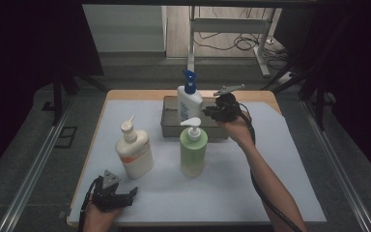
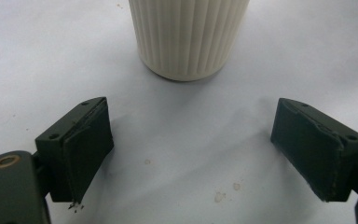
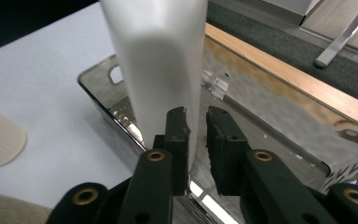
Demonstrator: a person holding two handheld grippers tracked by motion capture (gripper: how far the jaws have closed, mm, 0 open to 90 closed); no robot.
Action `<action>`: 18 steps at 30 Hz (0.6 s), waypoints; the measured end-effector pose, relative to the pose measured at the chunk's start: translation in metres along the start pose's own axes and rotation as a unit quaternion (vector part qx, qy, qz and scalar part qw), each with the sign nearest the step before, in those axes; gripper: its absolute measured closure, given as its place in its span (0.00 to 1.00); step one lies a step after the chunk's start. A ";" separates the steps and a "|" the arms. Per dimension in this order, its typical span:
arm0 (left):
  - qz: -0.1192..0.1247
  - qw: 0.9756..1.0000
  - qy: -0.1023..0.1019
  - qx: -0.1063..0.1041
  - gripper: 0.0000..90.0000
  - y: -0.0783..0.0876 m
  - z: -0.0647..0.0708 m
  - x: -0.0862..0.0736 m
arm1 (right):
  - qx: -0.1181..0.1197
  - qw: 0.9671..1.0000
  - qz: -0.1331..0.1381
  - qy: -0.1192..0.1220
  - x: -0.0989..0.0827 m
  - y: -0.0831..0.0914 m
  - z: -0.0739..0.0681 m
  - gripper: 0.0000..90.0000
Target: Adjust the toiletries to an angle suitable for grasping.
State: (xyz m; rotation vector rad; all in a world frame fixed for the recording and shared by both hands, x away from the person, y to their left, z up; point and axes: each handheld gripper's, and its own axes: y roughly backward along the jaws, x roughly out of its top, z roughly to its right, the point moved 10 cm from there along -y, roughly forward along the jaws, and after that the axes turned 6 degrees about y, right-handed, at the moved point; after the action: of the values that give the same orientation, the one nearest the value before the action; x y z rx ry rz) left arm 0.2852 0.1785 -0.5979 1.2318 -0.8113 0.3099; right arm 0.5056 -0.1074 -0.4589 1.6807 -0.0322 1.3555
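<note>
White bottle (image 3: 161,60) top cut off, base behind right gripper (image 3: 196,140) fingers.

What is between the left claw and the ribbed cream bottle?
Nothing: in the left gripper view, bare white table cover lies between the open left gripper and the cream bottle.

The tray (image 3: 121,112) is polished metal, mirror-glossy, throwing back the wooden edge of the surface (image 3: 279,77), which looks like pale, smooth-finished wood. A matt white sheet (image 1: 280,169), slightly speckled, covers the rest. The spray bottle (image 3: 161,60) is smooth, semi-matt white plastic. The cream pump bottle (image 2: 189,35) is ribbed plastic with a dull sheen. The pads (image 2: 86,149) of the left hand-held gripper (image 2: 205,149) are matt dark rubber, frayed at the edges.
</note>
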 end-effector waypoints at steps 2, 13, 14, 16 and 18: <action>0.000 1.000 0.000 0.000 0.13 0.000 0.000 0.000 | -0.002 1.000 -0.006 -0.003 -0.004 -0.005 0.002 0.92; -0.001 1.000 0.000 0.000 0.13 0.000 0.000 0.000 | -0.015 0.999 -0.023 -0.029 -0.018 -0.032 0.015 0.99; -0.001 1.000 0.000 0.000 0.13 0.000 0.000 0.000 | -0.015 0.999 -0.024 -0.033 -0.019 -0.035 0.015 0.99; -0.001 1.000 0.000 0.000 0.13 0.000 0.000 0.000 | -0.013 0.999 -0.026 -0.036 -0.020 -0.039 0.016 0.99; -0.001 1.000 0.000 0.000 0.13 0.000 0.000 0.000 | -0.011 0.999 -0.029 -0.036 -0.021 -0.043 0.015 0.99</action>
State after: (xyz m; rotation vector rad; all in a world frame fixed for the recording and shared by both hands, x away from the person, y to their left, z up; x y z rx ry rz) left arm 0.2851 0.1787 -0.5978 1.2329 -0.8108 0.3083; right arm 0.5325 -0.1039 -0.5014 1.6985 -0.0395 1.2474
